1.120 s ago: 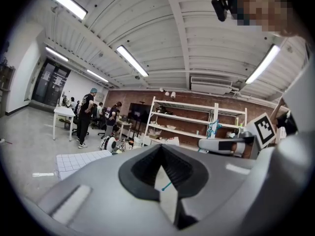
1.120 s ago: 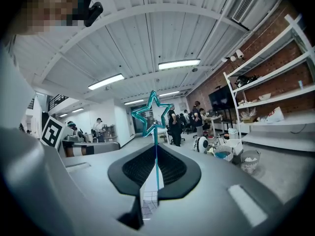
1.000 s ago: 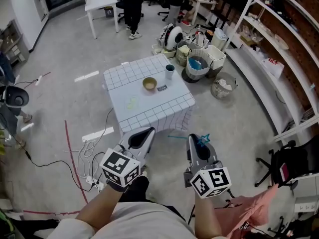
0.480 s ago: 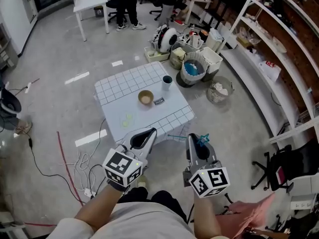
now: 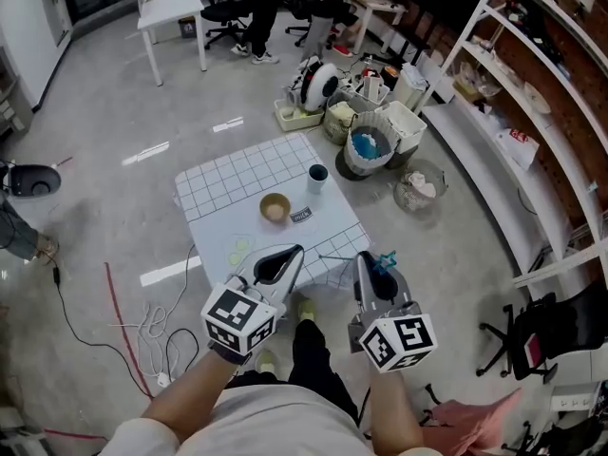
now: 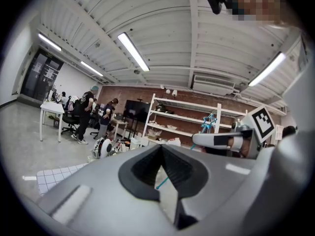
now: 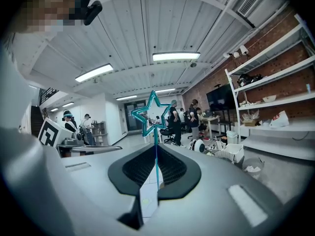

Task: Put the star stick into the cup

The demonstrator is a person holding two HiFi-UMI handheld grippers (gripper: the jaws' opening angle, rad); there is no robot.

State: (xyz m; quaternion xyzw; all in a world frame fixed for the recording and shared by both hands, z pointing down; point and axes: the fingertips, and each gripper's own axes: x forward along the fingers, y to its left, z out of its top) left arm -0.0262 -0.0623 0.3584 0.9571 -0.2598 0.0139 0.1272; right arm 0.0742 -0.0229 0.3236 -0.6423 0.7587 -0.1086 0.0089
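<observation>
On the table, 11 o'clock from the right gripper: cup, well apart | right gripper clenched on star stick, axis 9-to-3, star at 3 | left gripper closed, empty.

The star stick looks glossy teal plastic, the left gripper and right gripper matt grey plastic with ribbed black pads, the floor polished and shiny.

Grey floor, brick wall, white shelves, ceiling strip lights.
</observation>
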